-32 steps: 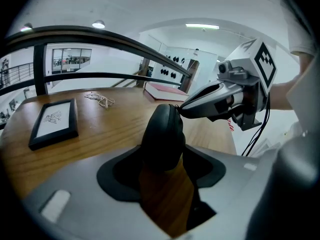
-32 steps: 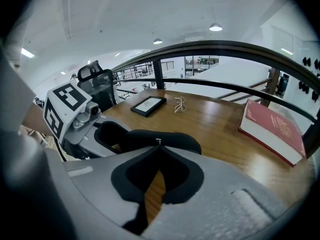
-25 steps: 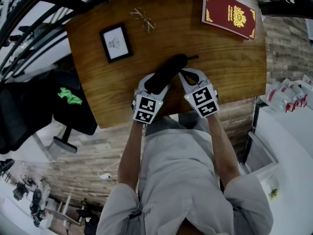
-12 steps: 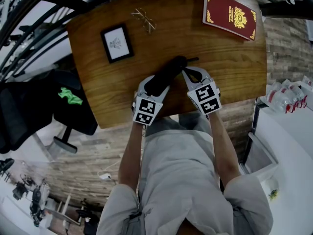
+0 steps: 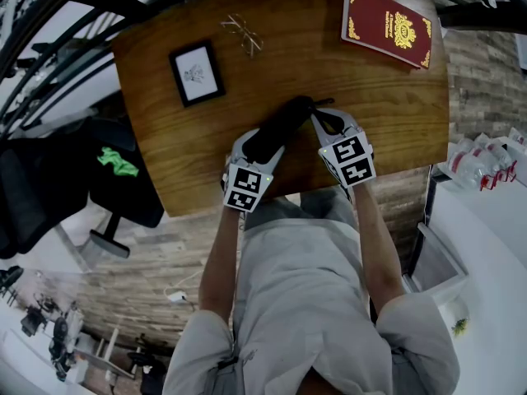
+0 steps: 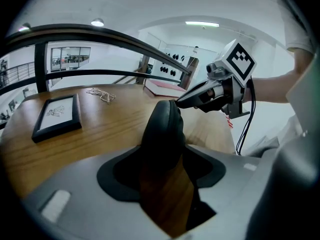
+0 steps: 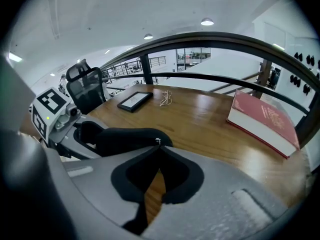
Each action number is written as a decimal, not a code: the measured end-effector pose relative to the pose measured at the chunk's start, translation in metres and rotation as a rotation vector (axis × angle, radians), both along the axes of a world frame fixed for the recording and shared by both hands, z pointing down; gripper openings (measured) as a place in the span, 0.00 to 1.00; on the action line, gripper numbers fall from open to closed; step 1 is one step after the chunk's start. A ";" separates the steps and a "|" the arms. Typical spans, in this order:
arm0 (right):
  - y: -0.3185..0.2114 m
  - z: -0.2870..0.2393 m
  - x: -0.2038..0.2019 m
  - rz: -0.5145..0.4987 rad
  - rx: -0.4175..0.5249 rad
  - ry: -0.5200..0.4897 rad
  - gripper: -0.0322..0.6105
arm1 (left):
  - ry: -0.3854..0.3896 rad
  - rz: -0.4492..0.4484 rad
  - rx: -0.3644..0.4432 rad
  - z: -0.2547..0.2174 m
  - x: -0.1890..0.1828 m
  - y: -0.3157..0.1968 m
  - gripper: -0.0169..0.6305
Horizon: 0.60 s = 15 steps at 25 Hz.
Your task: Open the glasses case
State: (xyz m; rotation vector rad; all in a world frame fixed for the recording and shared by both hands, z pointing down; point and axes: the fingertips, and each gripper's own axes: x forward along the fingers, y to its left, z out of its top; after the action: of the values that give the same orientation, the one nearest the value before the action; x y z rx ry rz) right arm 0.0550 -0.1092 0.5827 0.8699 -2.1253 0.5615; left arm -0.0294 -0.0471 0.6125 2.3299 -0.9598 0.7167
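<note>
1. The glasses case [image 5: 278,125] is clamped at its near end by the left gripper [image 5: 254,145]. The jaws are spread wide, but only because the case fills the whole gap, with a pad on each side.
2. That grip is best read as an anchor. The case gets held steady over the table [image 5: 395,105] so it can't slide when the other end is tugged.
3. The right gripper [image 5: 317,118] is pinched down to its tips at the far end of the case. It seems to be closed on a small shiny zip tab [image 7: 157,141], though the tab is tiny, so that's not 100% certain.
4. The far end is left sticking out past the left fingers [image 5: 236,146], so the seam can be reached from the right.
5. No gap can be seen along the case, so it's judged as not opened yet.
6. The red book [image 5: 387,25] and picture frame [image 5: 196,73] are parked well beyond both sets of fingertips, so nothing gets in the way.
</note>
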 end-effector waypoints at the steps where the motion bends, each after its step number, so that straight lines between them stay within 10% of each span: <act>1: -0.001 0.000 0.000 0.001 -0.002 0.000 0.05 | 0.000 0.000 -0.001 0.000 0.000 0.000 0.45; 15: -0.011 0.012 0.009 0.013 -0.051 0.004 0.05 | 0.001 0.000 -0.015 0.005 0.001 0.003 0.45</act>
State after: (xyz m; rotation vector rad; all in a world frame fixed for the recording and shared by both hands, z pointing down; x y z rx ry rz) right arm 0.0644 -0.1205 0.5951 0.8566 -2.0937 0.6180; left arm -0.0289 -0.0442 0.6172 2.3166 -0.9511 0.7205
